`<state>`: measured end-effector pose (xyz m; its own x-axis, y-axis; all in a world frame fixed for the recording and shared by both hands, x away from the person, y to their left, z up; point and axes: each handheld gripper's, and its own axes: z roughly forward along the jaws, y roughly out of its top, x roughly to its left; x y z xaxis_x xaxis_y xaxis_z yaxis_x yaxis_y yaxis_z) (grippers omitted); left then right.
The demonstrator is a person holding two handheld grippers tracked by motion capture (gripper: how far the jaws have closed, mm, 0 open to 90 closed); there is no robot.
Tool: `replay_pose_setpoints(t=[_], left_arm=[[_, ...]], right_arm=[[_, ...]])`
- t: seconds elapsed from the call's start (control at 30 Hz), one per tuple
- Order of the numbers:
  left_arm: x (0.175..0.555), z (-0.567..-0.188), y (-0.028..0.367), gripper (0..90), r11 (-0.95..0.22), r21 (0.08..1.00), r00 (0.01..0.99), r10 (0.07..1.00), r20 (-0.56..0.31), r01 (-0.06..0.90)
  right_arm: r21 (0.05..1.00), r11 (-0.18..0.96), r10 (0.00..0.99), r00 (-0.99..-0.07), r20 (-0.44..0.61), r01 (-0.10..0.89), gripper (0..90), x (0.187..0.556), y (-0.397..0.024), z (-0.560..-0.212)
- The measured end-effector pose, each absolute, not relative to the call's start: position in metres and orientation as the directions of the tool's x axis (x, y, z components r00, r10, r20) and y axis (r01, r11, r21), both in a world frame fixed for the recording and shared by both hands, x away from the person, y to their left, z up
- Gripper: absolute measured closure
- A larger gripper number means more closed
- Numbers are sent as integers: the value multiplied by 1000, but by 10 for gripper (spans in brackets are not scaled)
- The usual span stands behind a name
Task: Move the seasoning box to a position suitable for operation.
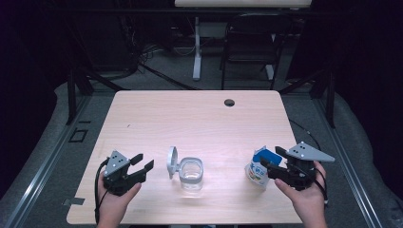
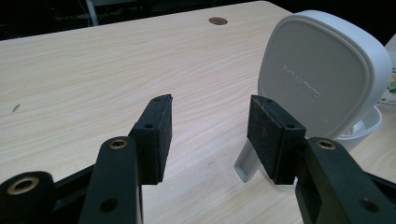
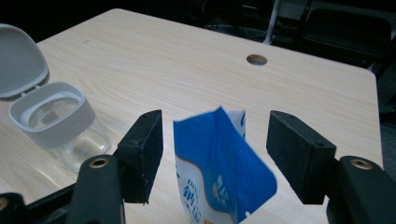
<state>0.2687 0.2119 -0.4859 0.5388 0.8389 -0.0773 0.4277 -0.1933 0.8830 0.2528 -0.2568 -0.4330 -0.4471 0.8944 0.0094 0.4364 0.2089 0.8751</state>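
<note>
With the blue-and-white pouch [image 3: 219, 168] standing on the counter [image 1: 190, 114] well to the right of the open-lidded jar [image 1: 190, 173], the spread right claw [image 3: 215, 154] should pinch its upper part squarely, while the left claw [image 2: 210, 135], spread and empty, waits beside the jar's lid [image 2: 320, 70].

Pouch [image 3: 219, 163]: blue top over white body with small orange print; jar [image 1: 191, 175]: clear glass, pale grey collar and flip lid [image 2: 317, 74]; both grippers [image 1: 138, 166] [image 1: 272, 159]: black, grey top plates; table [image 1: 190, 118]: light wood grain.
</note>
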Motion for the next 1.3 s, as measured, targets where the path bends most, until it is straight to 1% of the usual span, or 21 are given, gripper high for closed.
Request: replay_pose_setpoints(t=[0.17,0.47,0.8,1.0,1.3], left_arm=[[268,-485,213,506,-196,884,540,838,-74,425],[268,-486,214,506,-186,883,533,842,-82,430],[268,-487,217,505,-179,884,524,848,-84,432],[268,-487,218,505,-180,884,524,848,-82,431],[269,-487,219,504,-184,882,522,849,-80,433]], right_arm=[[872,190,902,-430,26,452,365,254,-258,-447],[856,223,896,-444,9,467,372,255,-251,-476],[865,248,898,-439,-36,436,366,254,-250,-506],[874,242,899,-437,-38,421,367,254,-253,-512],[872,227,898,-439,-15,434,326,257,-255,-523]])
